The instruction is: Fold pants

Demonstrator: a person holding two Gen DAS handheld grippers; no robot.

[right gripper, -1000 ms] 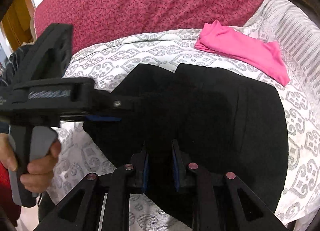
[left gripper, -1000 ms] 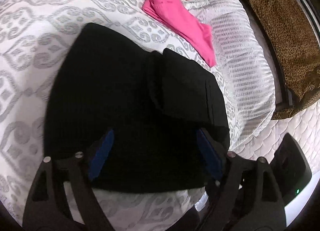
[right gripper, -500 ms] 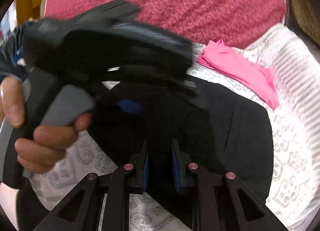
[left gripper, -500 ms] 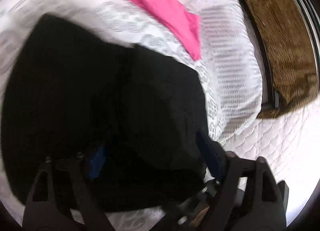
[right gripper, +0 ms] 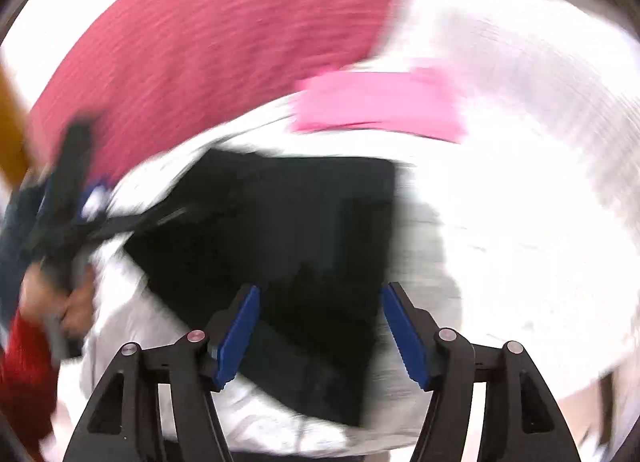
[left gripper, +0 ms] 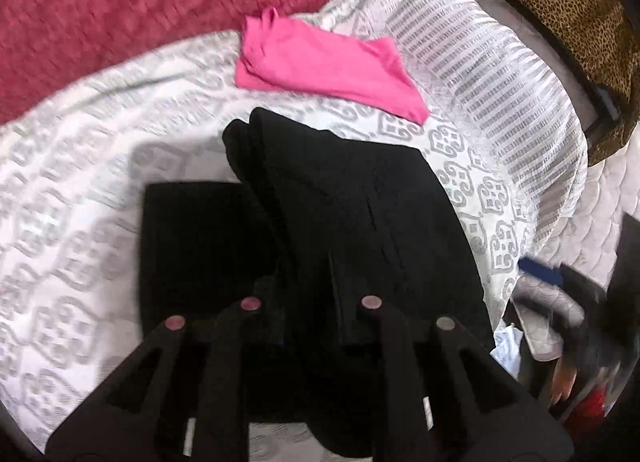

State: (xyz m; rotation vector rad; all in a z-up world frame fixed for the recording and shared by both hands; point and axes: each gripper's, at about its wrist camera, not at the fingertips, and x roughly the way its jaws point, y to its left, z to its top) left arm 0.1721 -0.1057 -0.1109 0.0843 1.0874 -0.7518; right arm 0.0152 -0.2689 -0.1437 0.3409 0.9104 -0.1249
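The black pants [left gripper: 352, 214] lie on the white patterned bedspread [left gripper: 80, 222], with one part lifted and draped over a flat folded part [left gripper: 192, 238]. My left gripper [left gripper: 310, 310] is shut on the near edge of the lifted black fabric. In the blurred right wrist view the pants [right gripper: 288, 230] lie as a dark block ahead. My right gripper [right gripper: 320, 326] is open, its blue pads [right gripper: 240, 326] spread above the near edge of the pants, holding nothing. The left gripper and hand show at far left in the right wrist view [right gripper: 68, 198].
A folded pink garment [left gripper: 320, 66] lies beyond the pants. A red blanket [left gripper: 120, 2] covers the far side. A striped pillow [left gripper: 480, 74] and a leopard-print cloth [left gripper: 560, 2] are at the right. The bed edge and clutter [left gripper: 560, 322] are at the lower right.
My left gripper went from open to shut on the pants and lifted a part over. My right gripper let go of the pants and opened. Both views have swung fast.
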